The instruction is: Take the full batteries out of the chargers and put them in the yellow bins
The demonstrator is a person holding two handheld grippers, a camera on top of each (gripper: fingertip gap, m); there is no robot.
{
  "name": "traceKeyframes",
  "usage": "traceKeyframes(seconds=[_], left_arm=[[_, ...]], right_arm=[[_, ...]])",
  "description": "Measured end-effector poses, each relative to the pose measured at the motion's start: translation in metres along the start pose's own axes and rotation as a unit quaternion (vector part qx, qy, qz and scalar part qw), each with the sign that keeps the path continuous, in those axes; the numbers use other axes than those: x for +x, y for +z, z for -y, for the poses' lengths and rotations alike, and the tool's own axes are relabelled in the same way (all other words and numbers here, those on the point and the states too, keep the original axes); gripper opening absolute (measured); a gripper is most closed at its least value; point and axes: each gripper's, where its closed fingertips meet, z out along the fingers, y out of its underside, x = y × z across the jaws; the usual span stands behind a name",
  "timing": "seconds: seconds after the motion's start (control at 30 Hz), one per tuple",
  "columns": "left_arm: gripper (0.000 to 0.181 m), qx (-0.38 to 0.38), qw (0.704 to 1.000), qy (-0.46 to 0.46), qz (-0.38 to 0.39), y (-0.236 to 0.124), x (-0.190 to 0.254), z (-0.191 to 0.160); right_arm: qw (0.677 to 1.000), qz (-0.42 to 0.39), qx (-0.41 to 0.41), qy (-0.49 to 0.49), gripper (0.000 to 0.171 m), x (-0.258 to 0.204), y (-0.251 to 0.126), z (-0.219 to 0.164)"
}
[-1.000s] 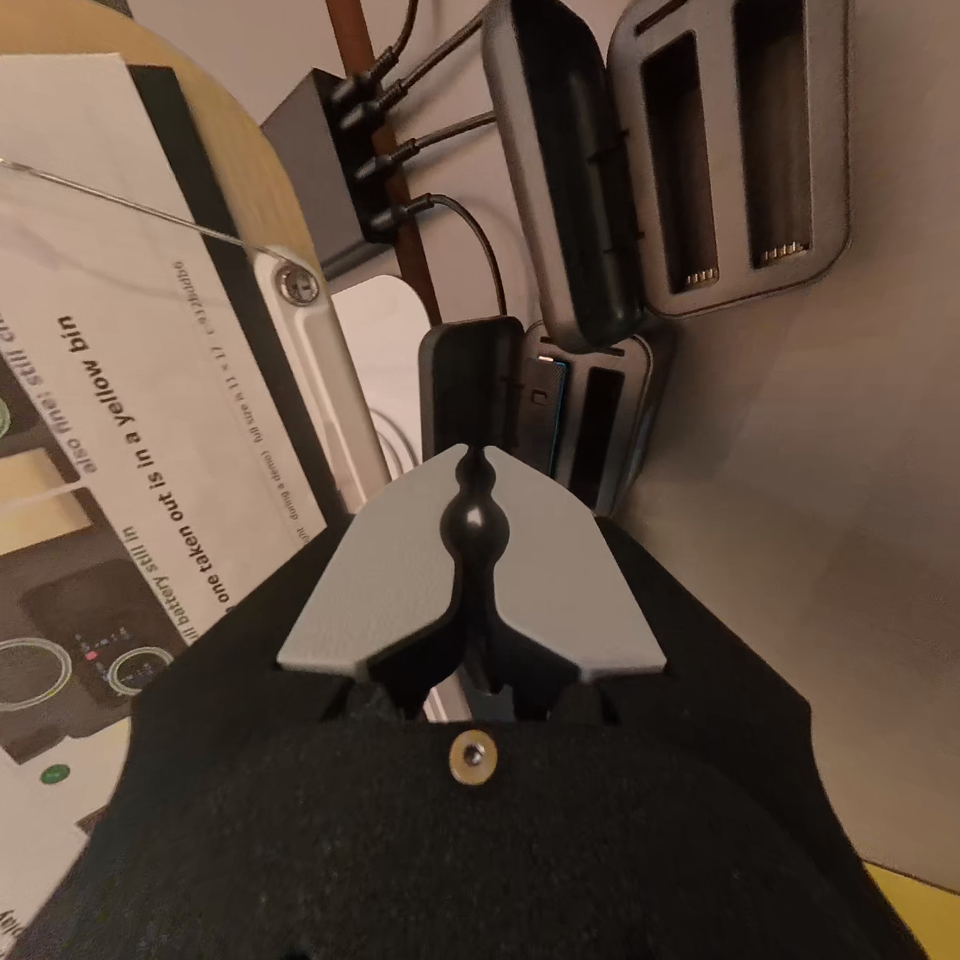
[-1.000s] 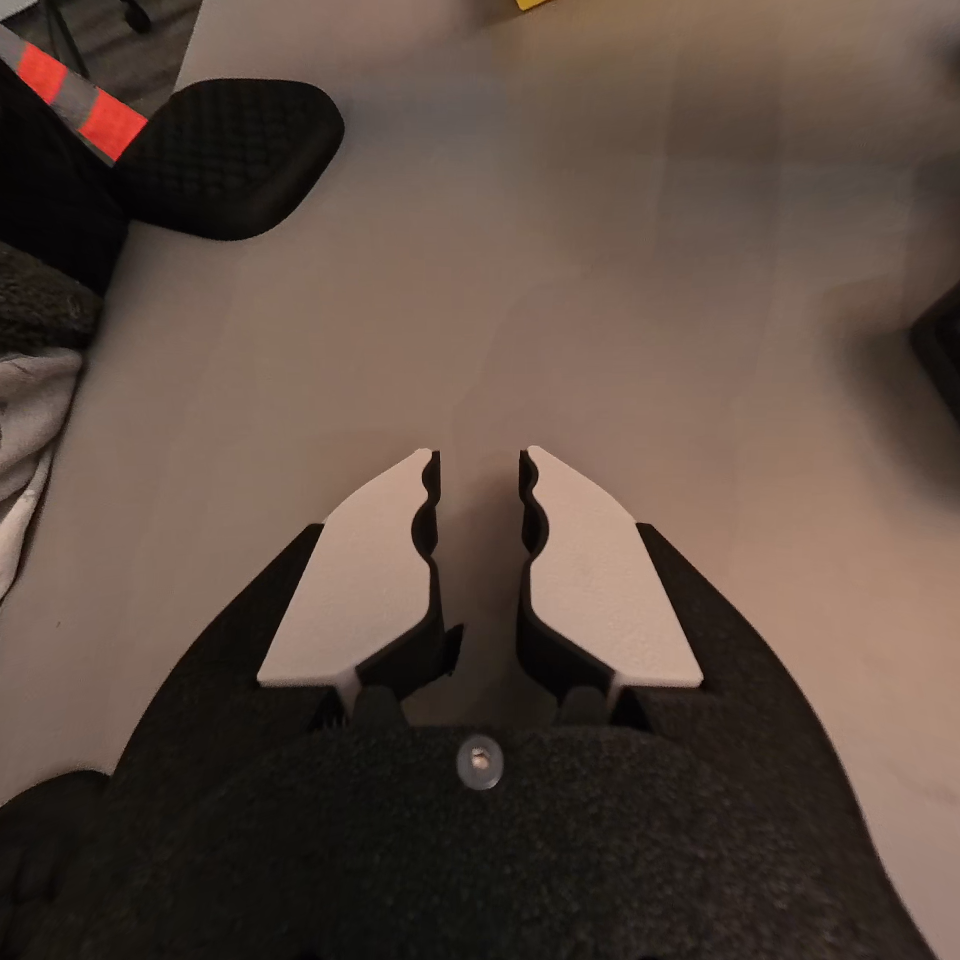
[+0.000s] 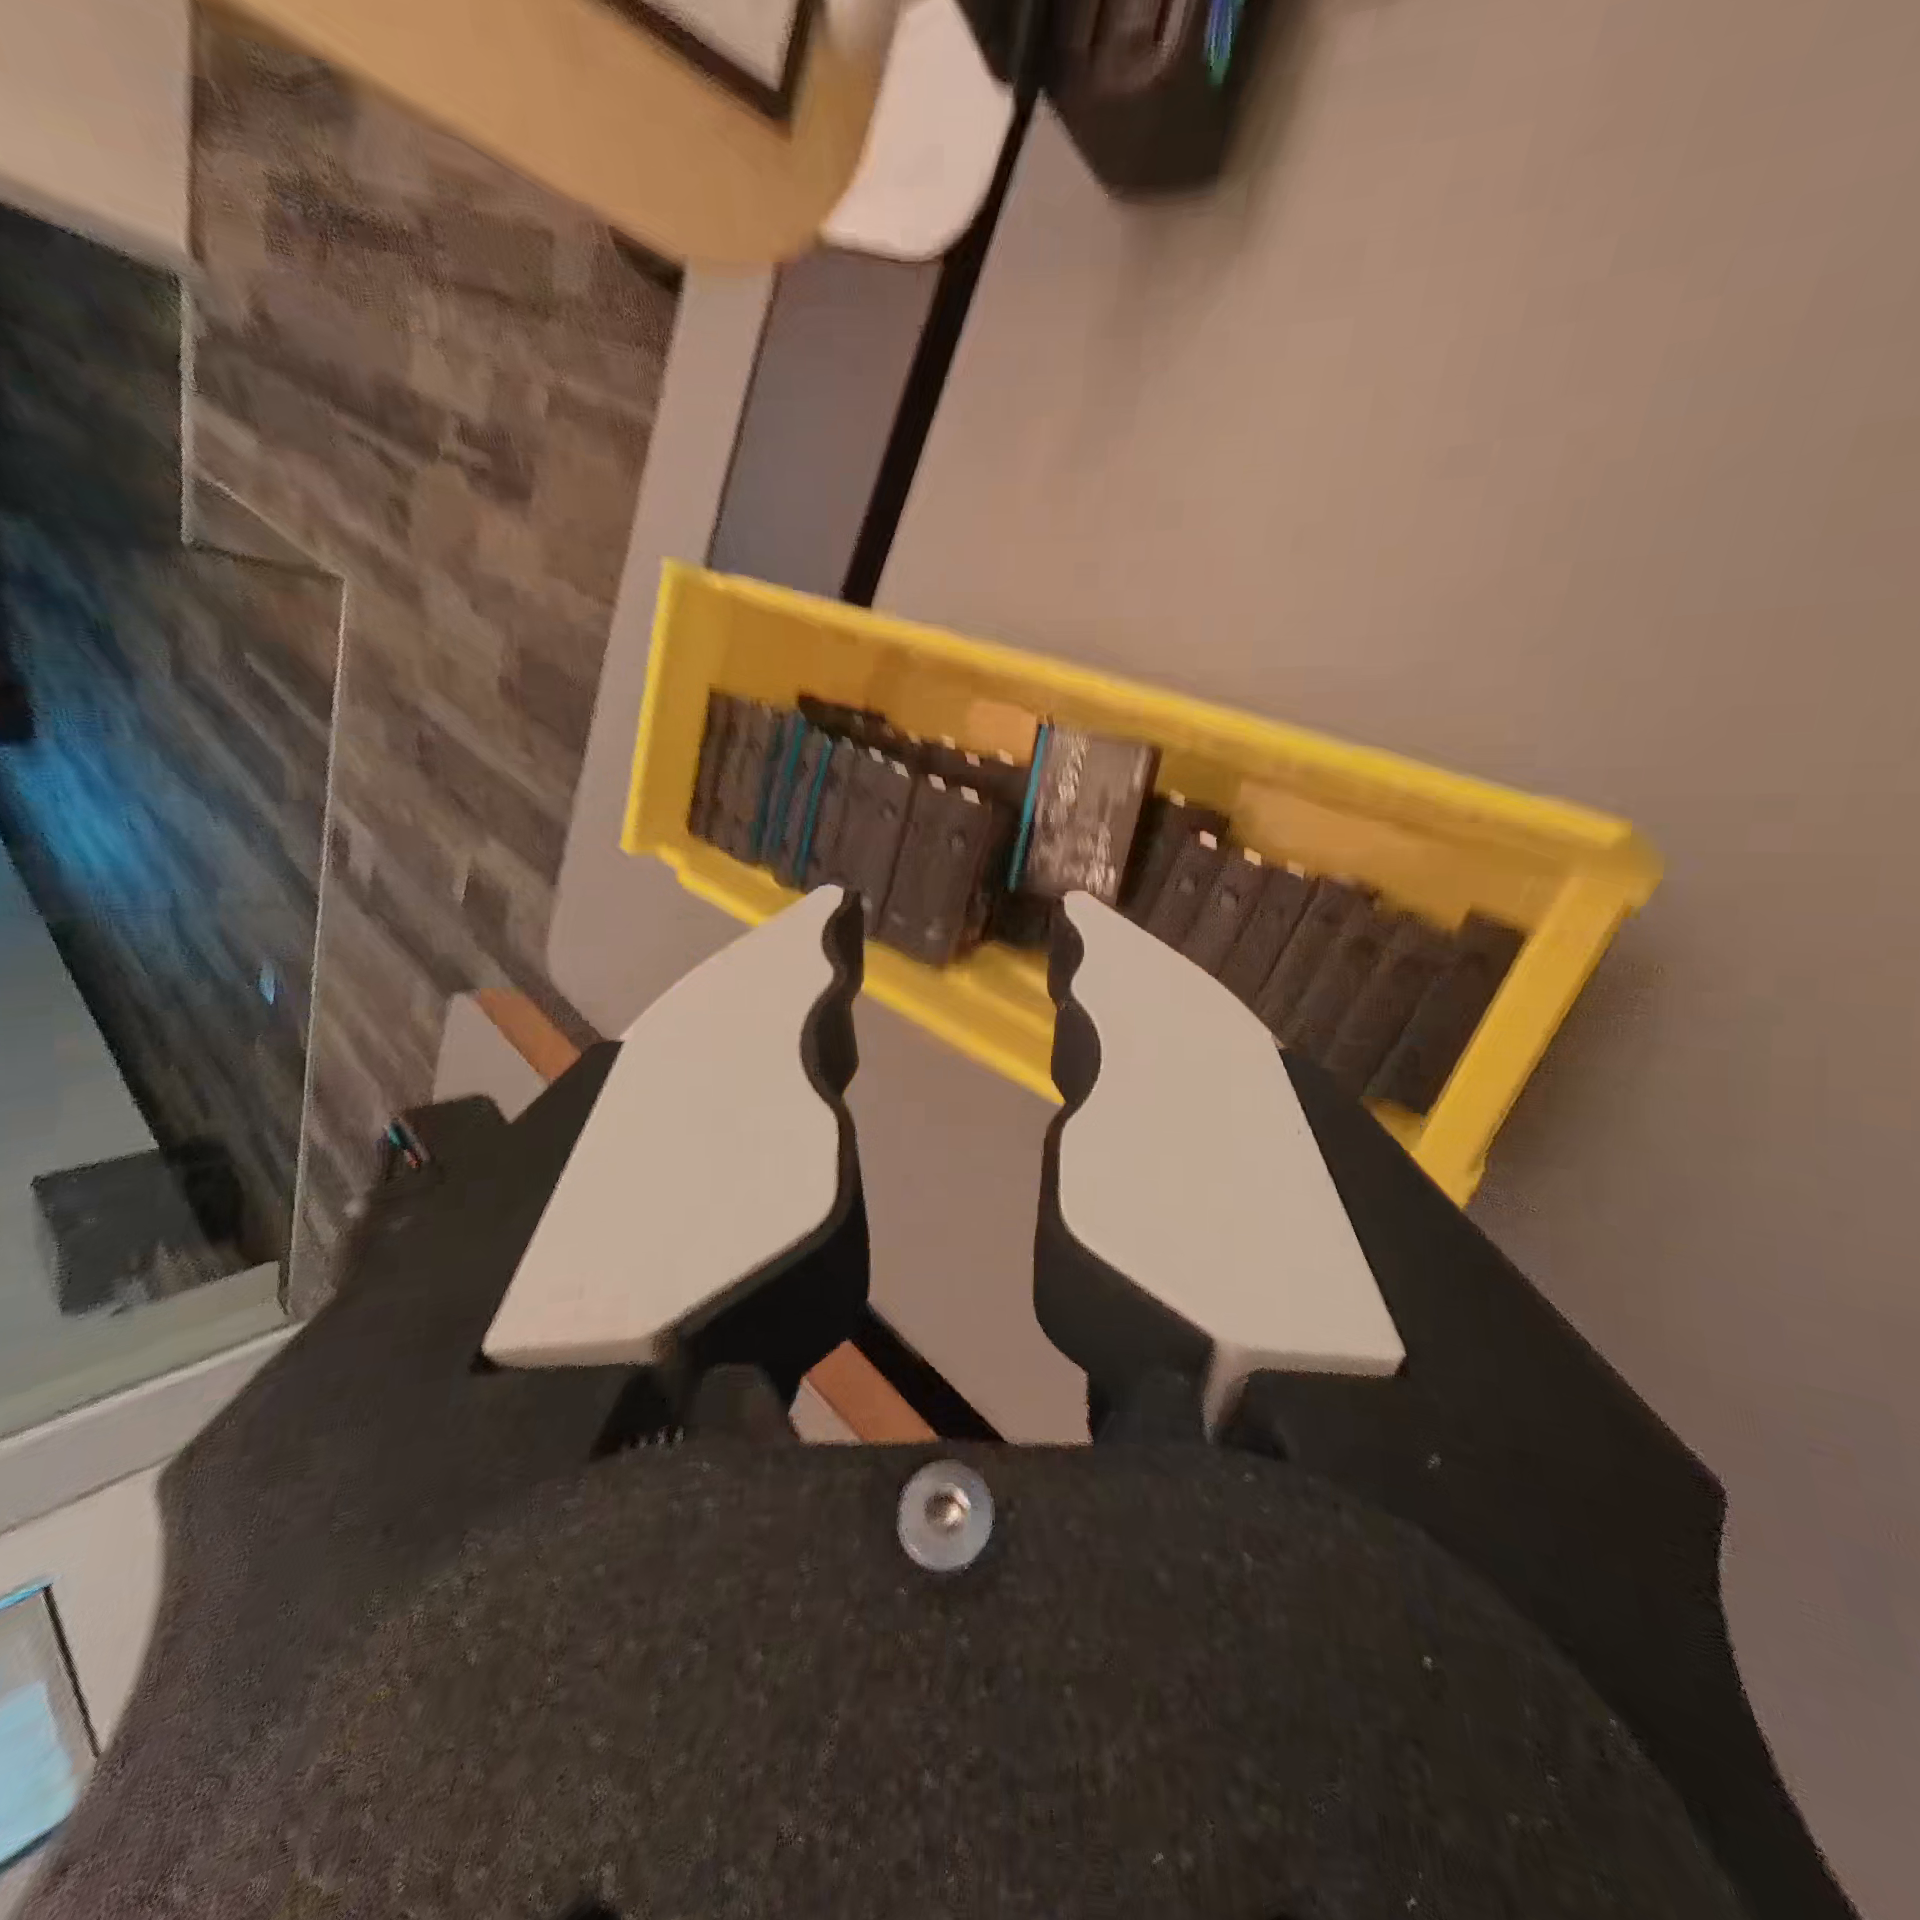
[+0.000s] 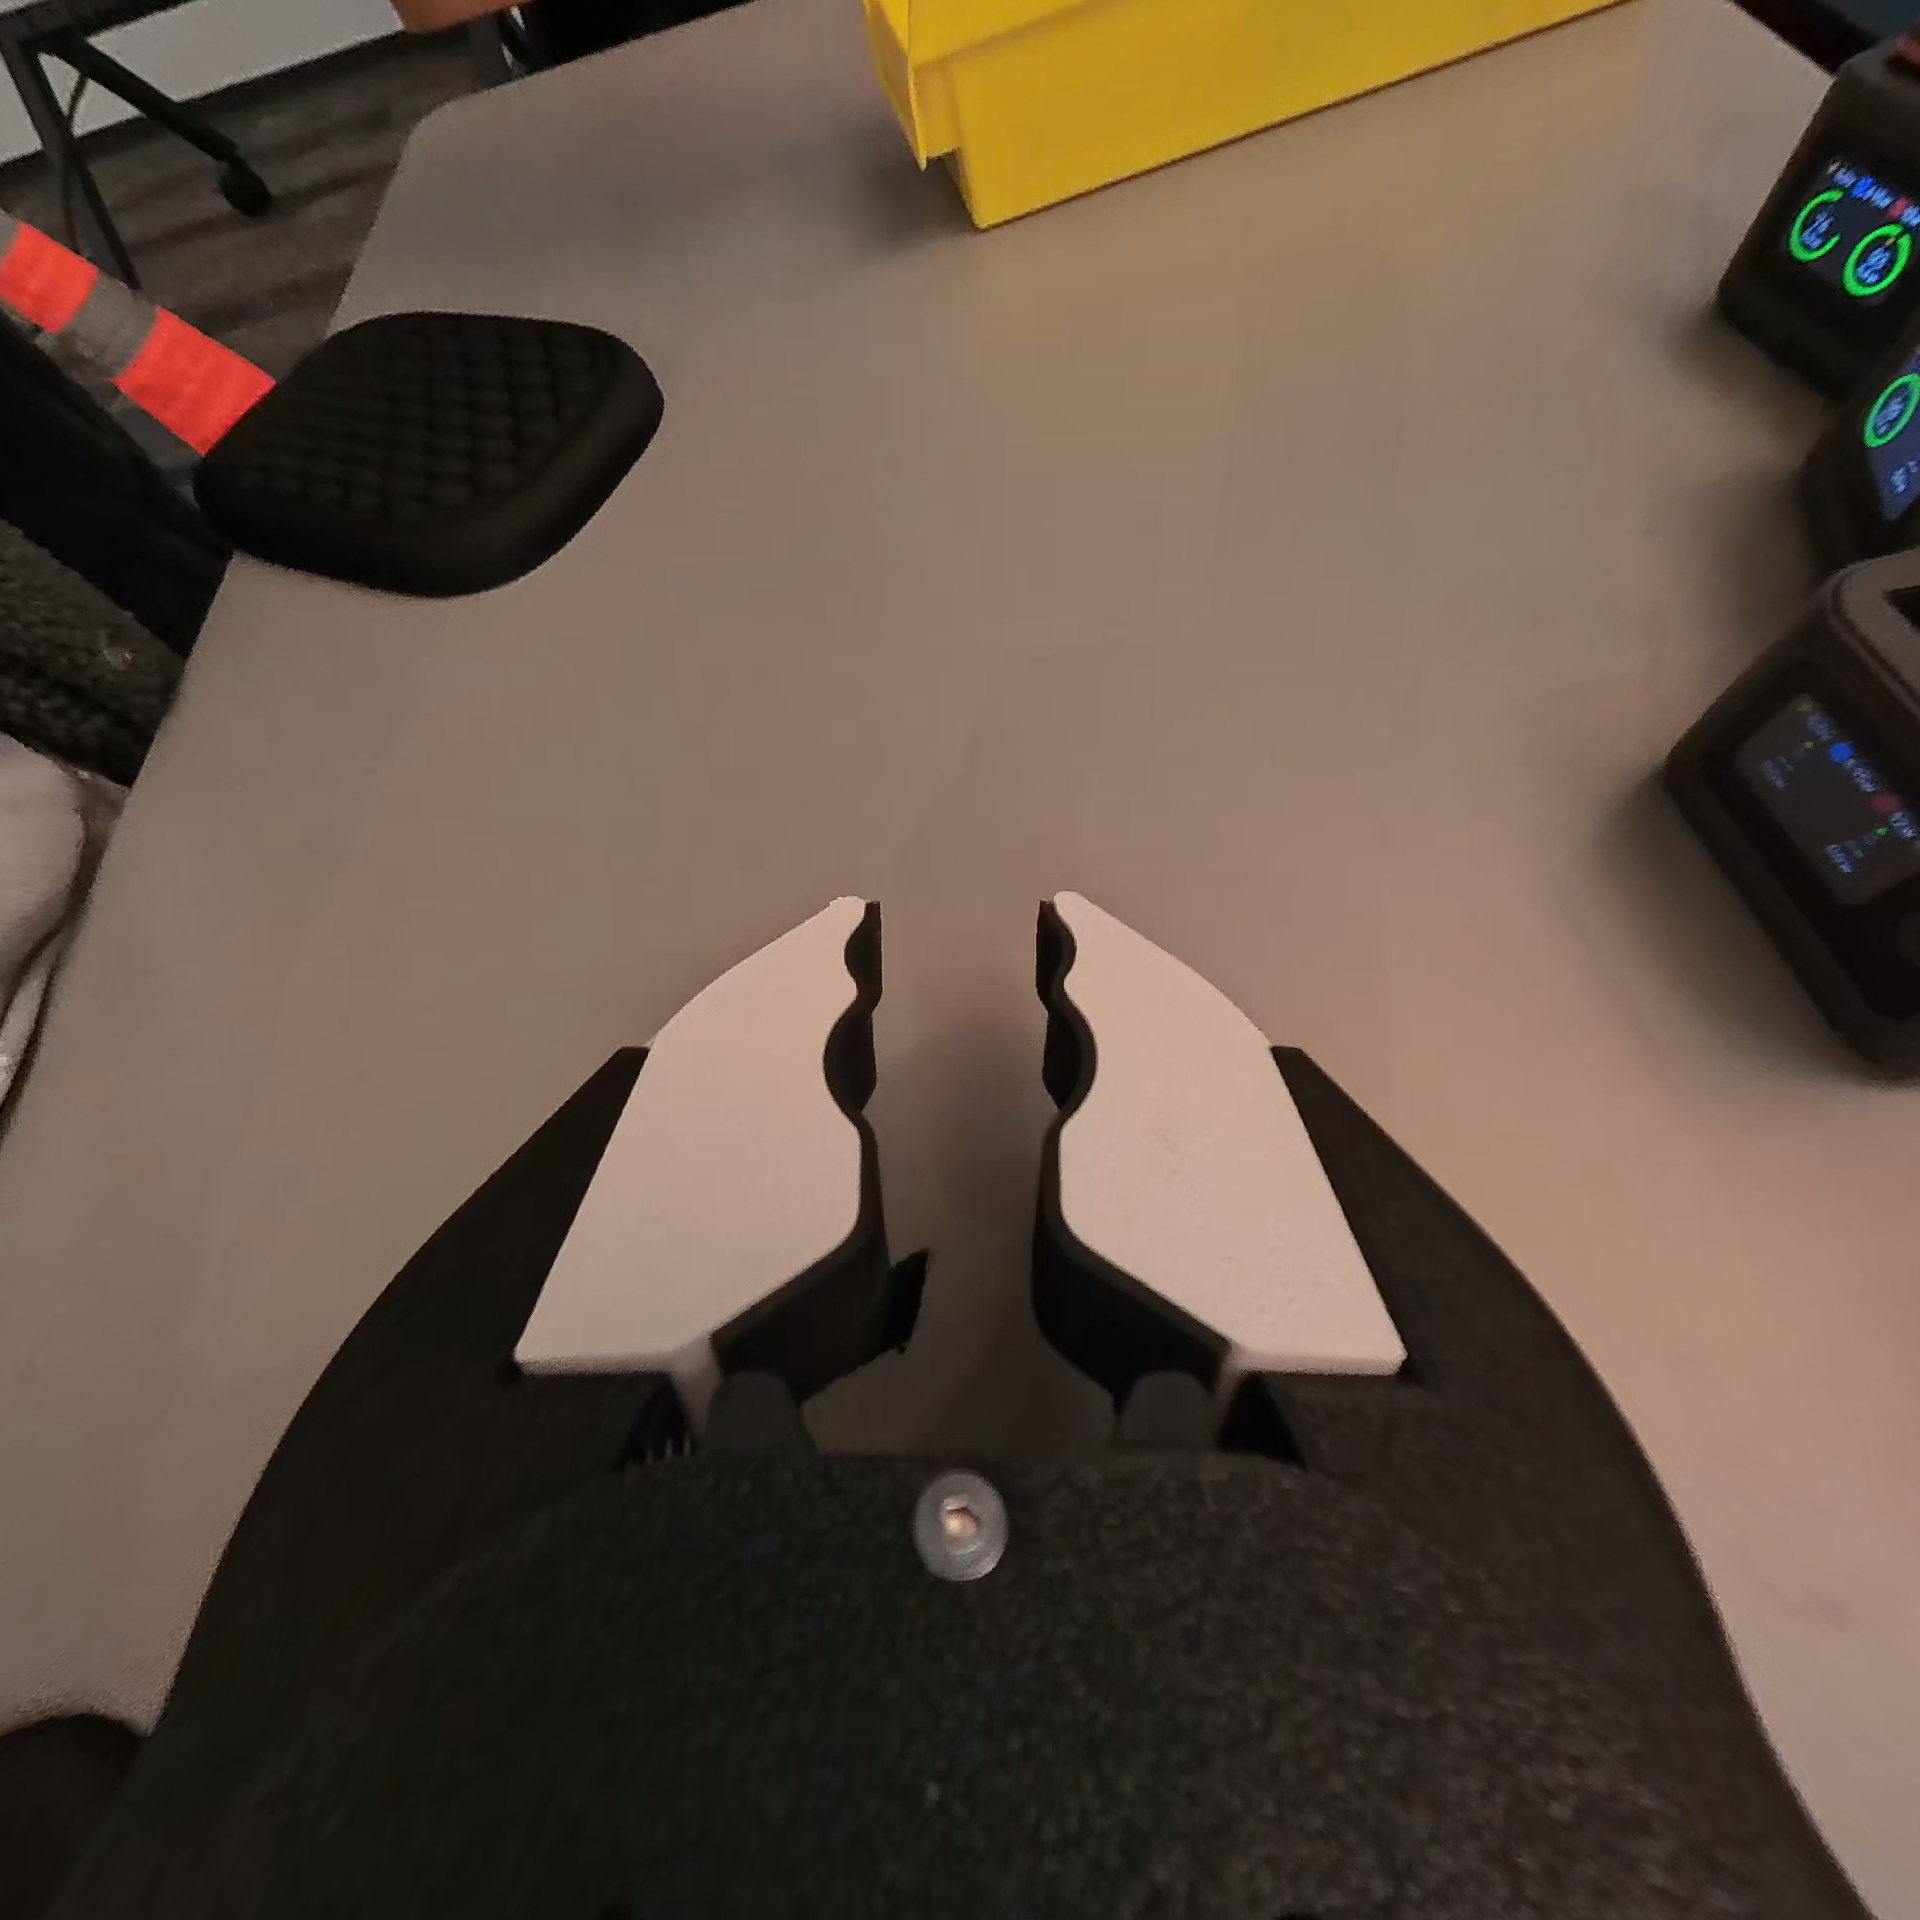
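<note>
Right now both grippers' fingers gape empty, the left gripper (image 3: 951, 914) hovering over the battery-filled yellow bin (image 3: 1558, 935), the right gripper (image 4: 958, 914) nearer the chargers (image 4: 1808, 790) on its right.

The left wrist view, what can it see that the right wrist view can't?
Only the left wrist view looks down into the yellow bin, with a row of black batteries standing inside and one battery sticking up above the rest. Only the right wrist view shows the chargers with lit screens along the right edge, and a black padded armrest at the left. Both show the grey table, something yellow on it, and an open, empty claw: left claw, right claw.
</note>
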Motion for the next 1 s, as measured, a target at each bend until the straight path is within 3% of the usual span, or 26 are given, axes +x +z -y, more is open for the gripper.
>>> traceKeyframes(seconds=[0.17,0.4,0.5,1.0], left_arm=[[0.036,-0.036,0.999,0.001,-0.020,0.032,0.008,-0.034],[0.026,-0.075,0.995,0.043,-0.043,0.078,0.003,-0.038],[0.018,-0.079,0.994,0.066,-0.039,0.084,0.002,-0.035],[0.019,-0.112,0.986,0.123,-0.016,0.104,0.001,-0.039]], right_arm=[[1.000,-0.017,0.009,0.004,0.028,0.005,0.000,0.002],[1.000,-0.020,0.005,0.013,0.028,0.008,0.001,-0.003],[1.000,-0.021,0.004,0.014,0.028,0.009,0.000,-0.004],[1.000,-0.014,-0.006,0.023,0.028,0.008,0.004,-0.009]])
